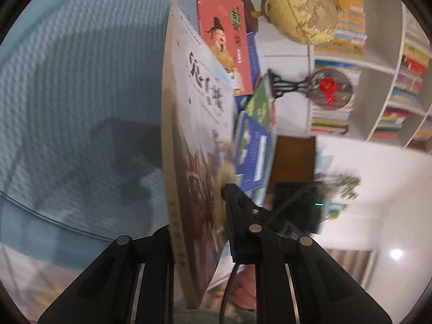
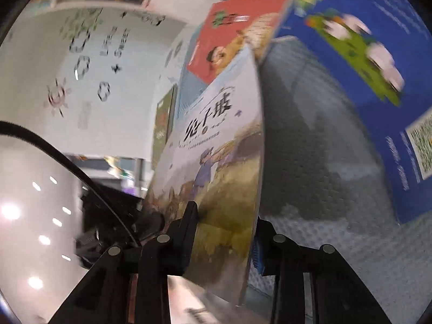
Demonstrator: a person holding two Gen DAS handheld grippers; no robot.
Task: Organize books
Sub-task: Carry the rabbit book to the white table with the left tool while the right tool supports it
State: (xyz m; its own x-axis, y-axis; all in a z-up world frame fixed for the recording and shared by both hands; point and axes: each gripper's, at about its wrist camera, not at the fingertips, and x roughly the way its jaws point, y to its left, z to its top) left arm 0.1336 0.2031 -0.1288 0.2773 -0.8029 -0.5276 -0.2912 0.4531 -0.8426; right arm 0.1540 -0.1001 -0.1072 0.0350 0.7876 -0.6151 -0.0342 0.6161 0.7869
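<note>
Pale illustrated picture book [image 1: 199, 124] pinched on edge (above blue textured cloth [image 1: 81, 81]) by left gripper [image 1: 199, 202] and right gripper [image 2: 226, 216], both clamped on it

Between my jaws: the pale picture book [image 1: 194, 140] stands on edge and fills both gaps, so nothing else fits there.
Left of that book: bare blue textured mat [image 1: 81, 81], open for me to pass.
Right of it: blocked by the red book [image 1: 224, 35], a green book [image 1: 260, 102] and a blue book [image 1: 252, 154] crowded together.
Farther right: a globe [image 1: 299, 13], a round embroidered fan on a stand [image 1: 330, 87] and bookshelves [image 1: 388, 67] close that side.
My right side: a big blue book [image 2: 378, 81] lies on the mat; grey mat [image 2: 318, 175] between is free.
</note>
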